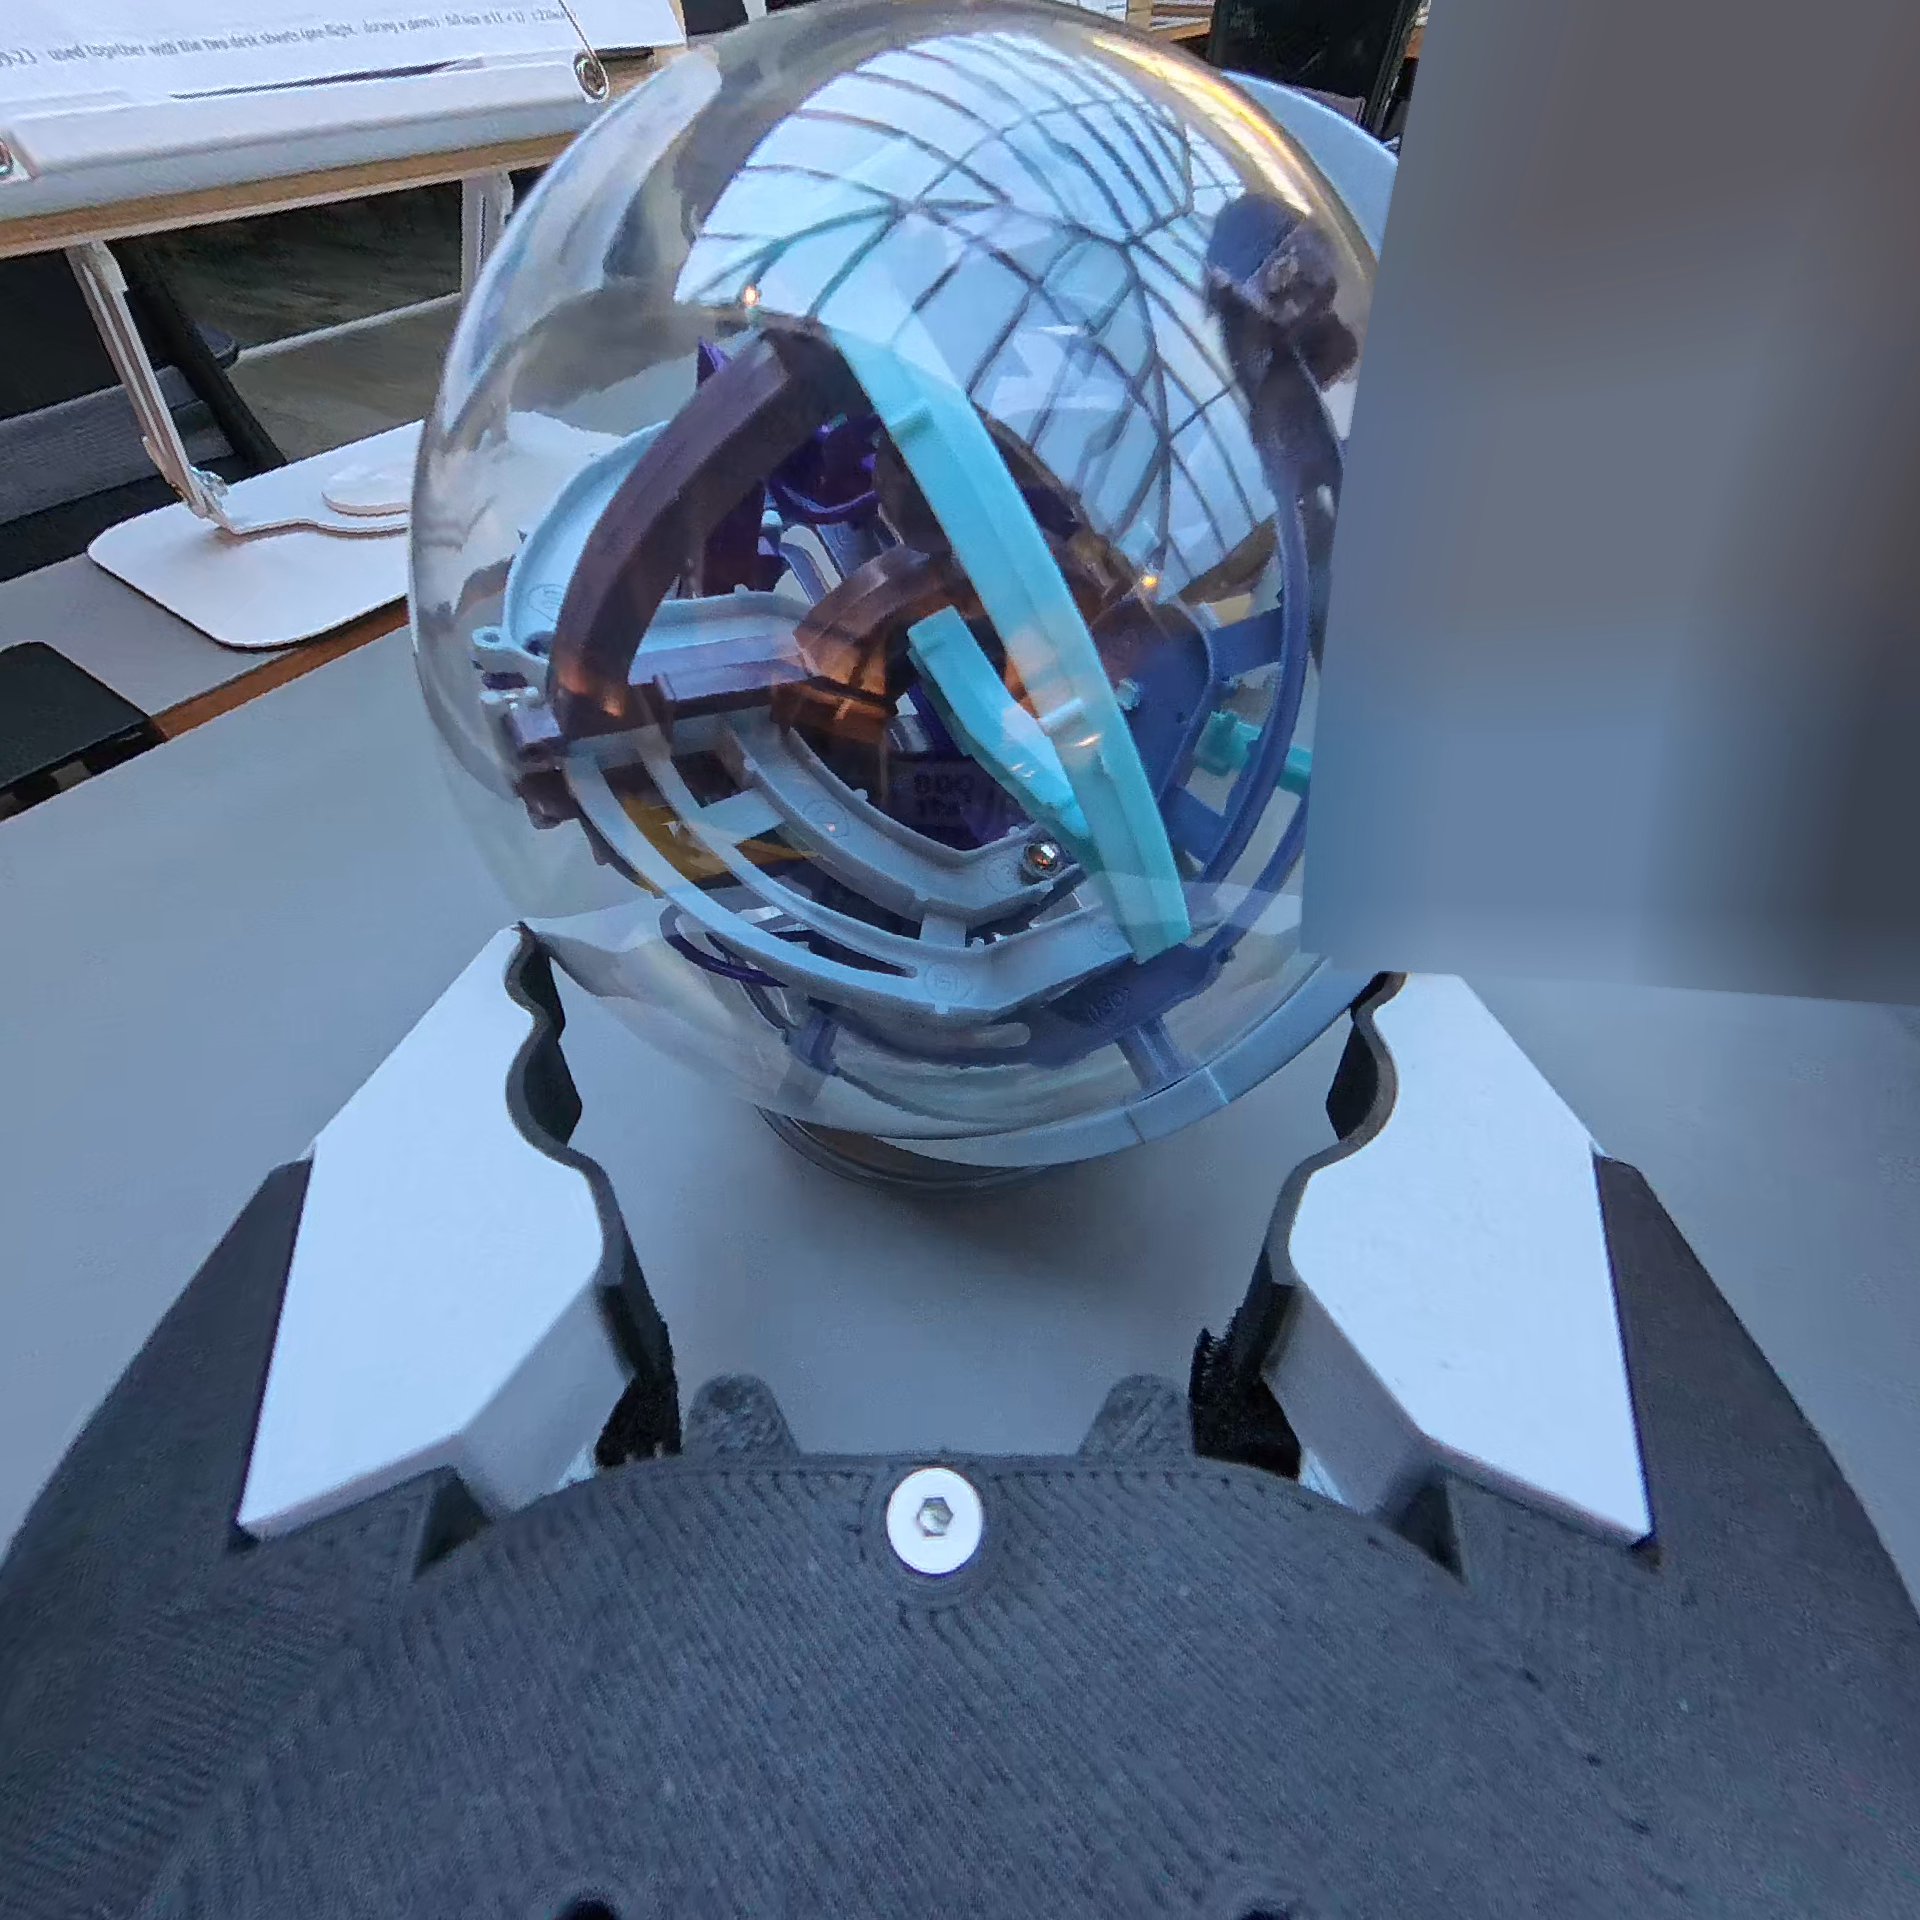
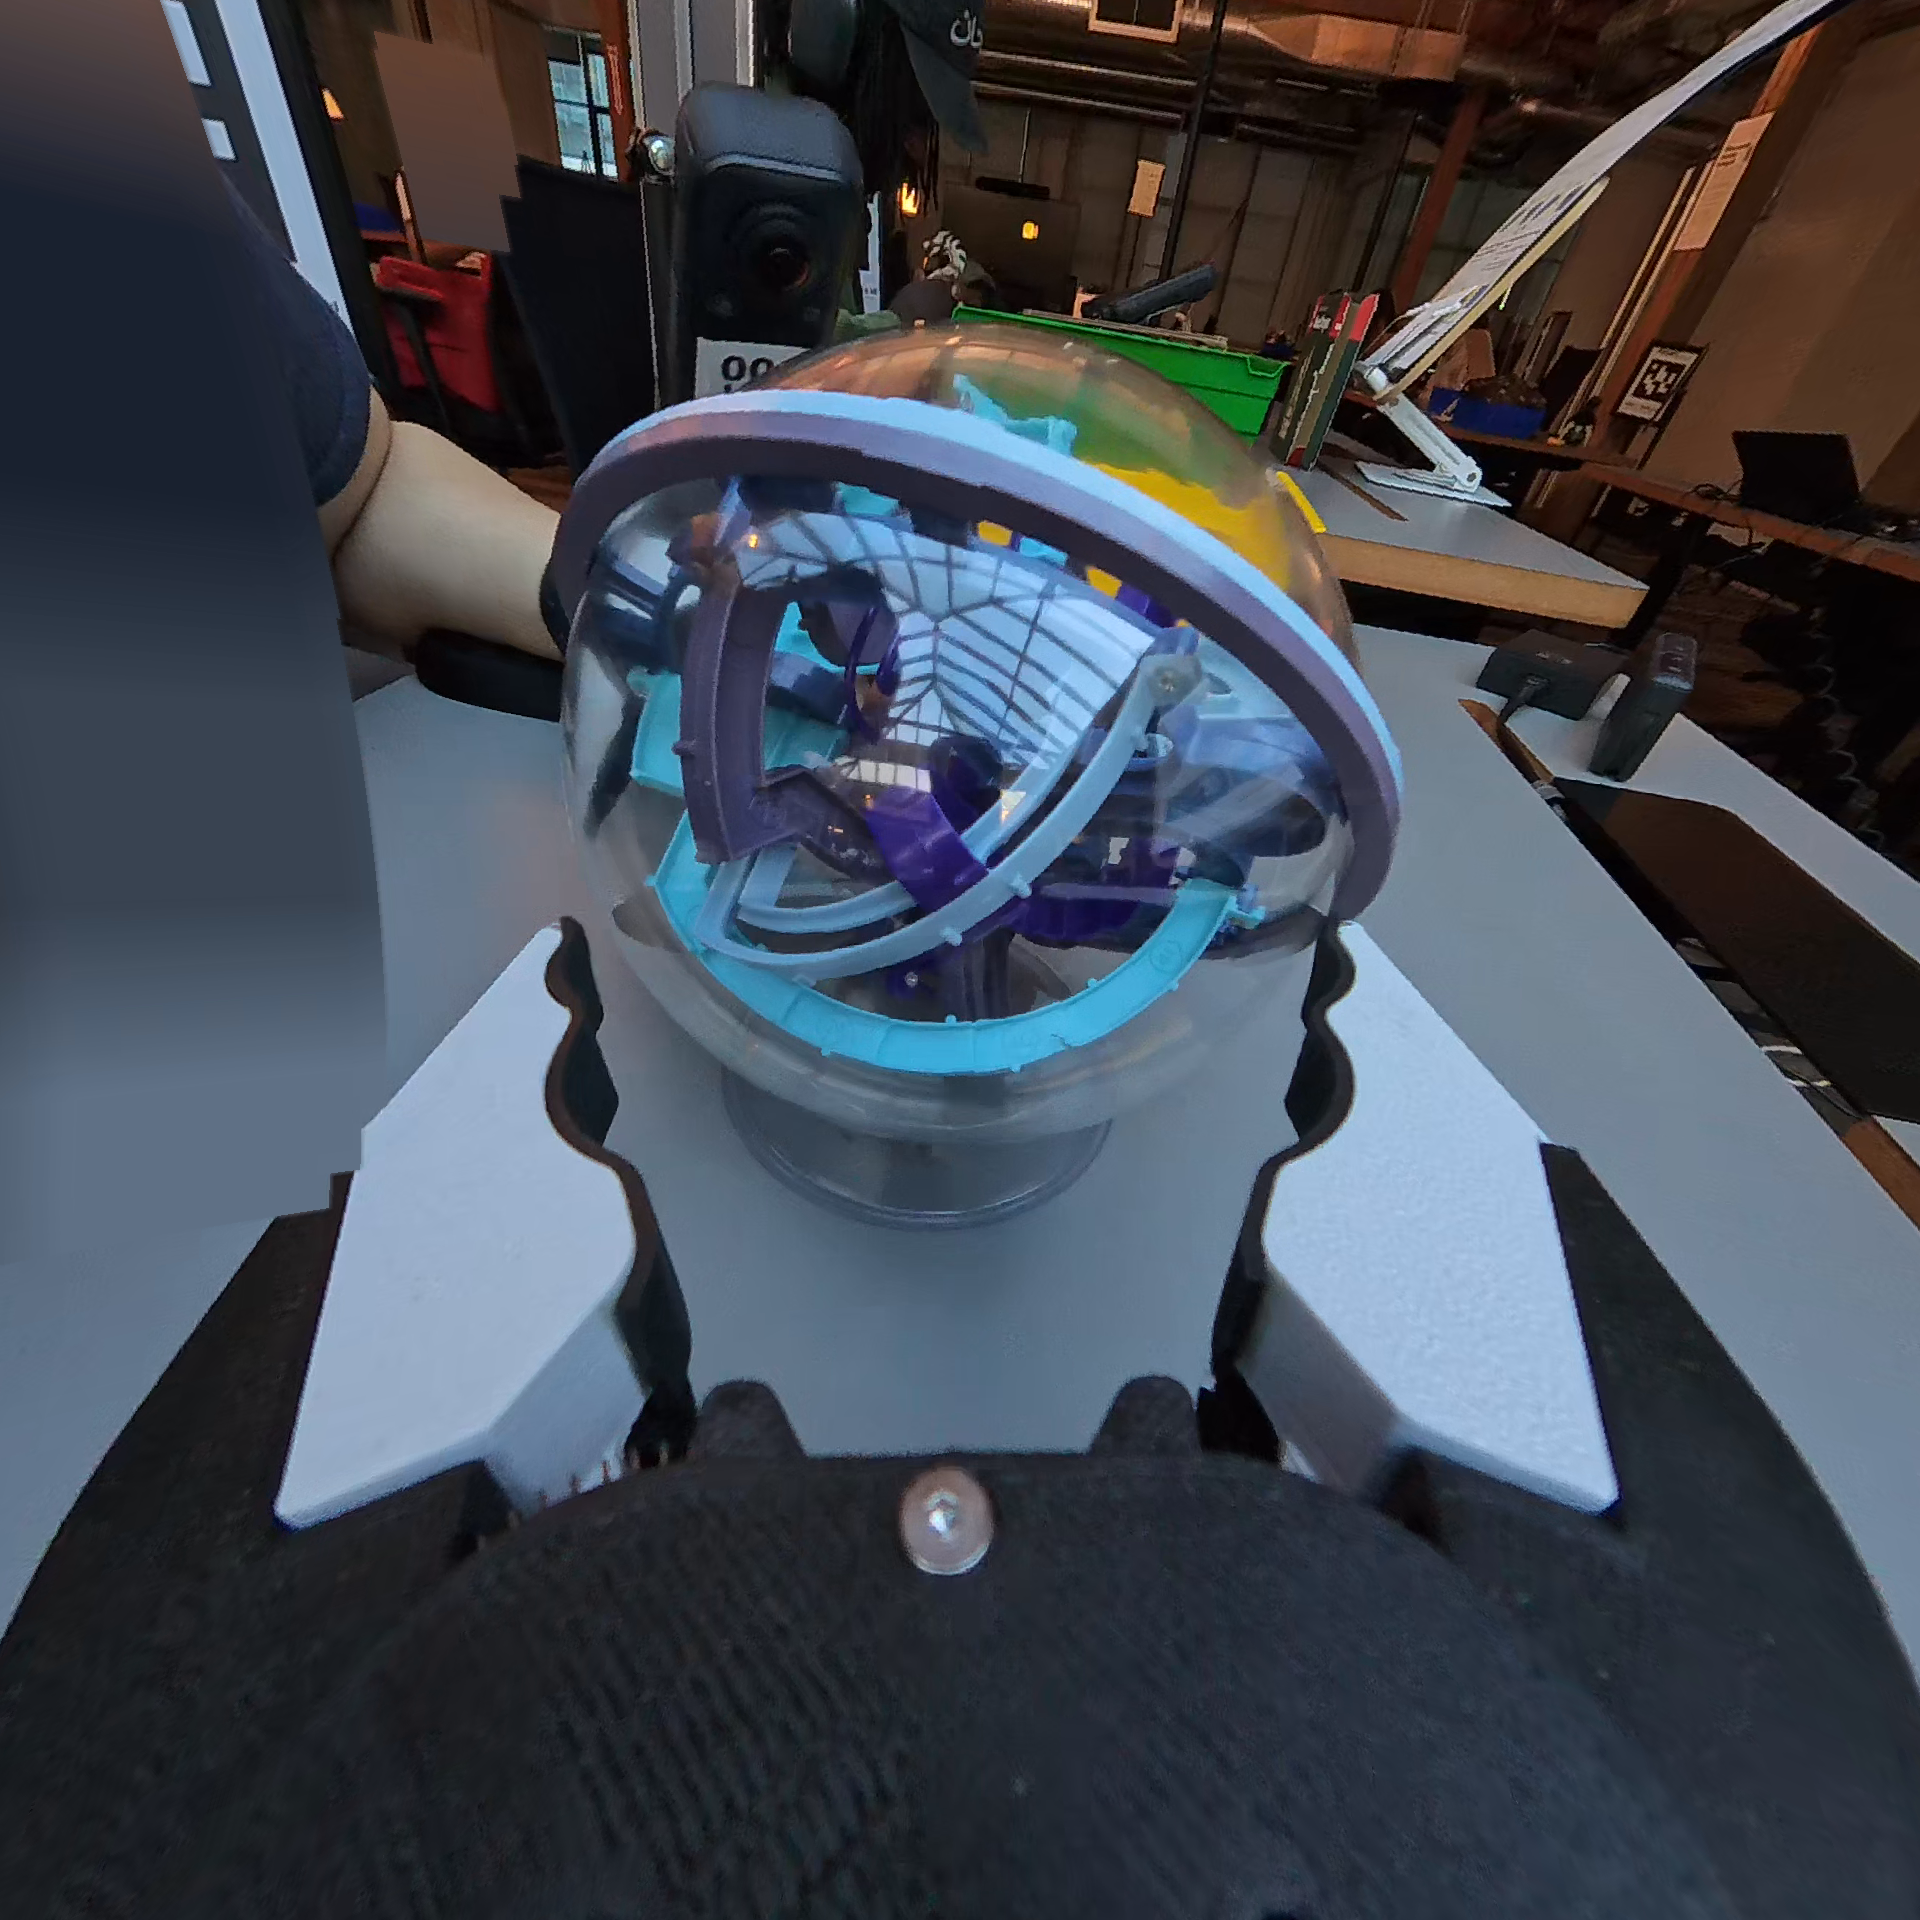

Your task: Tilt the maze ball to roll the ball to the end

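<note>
The maze ball (image 1: 894,582) is a large clear sphere with purple, teal and grey tracks inside. It sits on a clear round stand (image 2: 914,1164) on the grey table (image 1: 260,935). A small steel ball (image 1: 1042,858) rests on a grey track low in the sphere. My left gripper (image 1: 945,987) has its jaws spread wide, with the fingertips against the sphere's lower sides. My right gripper (image 2: 948,945) holds the maze ball (image 2: 956,727) the same way, from another side. The sphere's grey seam ring (image 2: 1039,468) is tilted.
A white document stand (image 1: 260,104) and its flat base (image 1: 249,561) are at the back left. In the right wrist view, a person's arm (image 2: 447,540) and a black camera (image 2: 769,229) are behind the ball. Black devices (image 2: 1642,717) and a dark mat (image 2: 1766,935) lie to the right.
</note>
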`<state>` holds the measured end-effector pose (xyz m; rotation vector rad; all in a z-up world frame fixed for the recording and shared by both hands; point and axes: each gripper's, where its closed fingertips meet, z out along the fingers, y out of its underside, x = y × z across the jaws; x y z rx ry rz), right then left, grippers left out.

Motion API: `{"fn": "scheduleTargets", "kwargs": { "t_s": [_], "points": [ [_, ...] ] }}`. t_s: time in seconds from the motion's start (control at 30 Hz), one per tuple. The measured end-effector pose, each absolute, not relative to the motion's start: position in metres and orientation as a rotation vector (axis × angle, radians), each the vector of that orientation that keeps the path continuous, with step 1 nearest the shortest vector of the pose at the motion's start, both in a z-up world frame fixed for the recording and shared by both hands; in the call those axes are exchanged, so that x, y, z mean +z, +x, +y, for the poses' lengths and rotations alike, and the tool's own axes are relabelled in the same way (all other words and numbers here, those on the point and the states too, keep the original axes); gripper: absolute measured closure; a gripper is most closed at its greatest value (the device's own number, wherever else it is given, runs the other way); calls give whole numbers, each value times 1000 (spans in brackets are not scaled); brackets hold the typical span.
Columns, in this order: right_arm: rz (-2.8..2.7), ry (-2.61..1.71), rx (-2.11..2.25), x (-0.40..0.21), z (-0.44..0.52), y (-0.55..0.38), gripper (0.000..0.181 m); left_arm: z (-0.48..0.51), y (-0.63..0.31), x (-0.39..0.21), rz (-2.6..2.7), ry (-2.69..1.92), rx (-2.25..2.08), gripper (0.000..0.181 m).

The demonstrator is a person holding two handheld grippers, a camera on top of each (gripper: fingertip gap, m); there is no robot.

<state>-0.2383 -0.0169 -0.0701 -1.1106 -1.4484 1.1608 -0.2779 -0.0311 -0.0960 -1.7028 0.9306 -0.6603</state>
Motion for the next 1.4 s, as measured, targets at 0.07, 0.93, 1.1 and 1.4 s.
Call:
{"fn": "scheduleTargets", "kwargs": {
  "t_s": [0.07,0.93,1.1,1.4],
  "points": [
    [-1468,-1110,1152,-72,-17,-238,45,-31,-278,-95,938,-1699,-665,34],
    [-1440,-1050,1091,-63,-1,-233,41,-32,-288,-84,969,-1638,-681,51],
    [-1483,-1034,1145,-62,-13,-238,39,-32,-289,-83,971,-1633,-670,52],
    [-1475,-1016,1060,-65,-17,-224,43,-28,-299,-86,951,-1648,-683,53]
  ]
}}
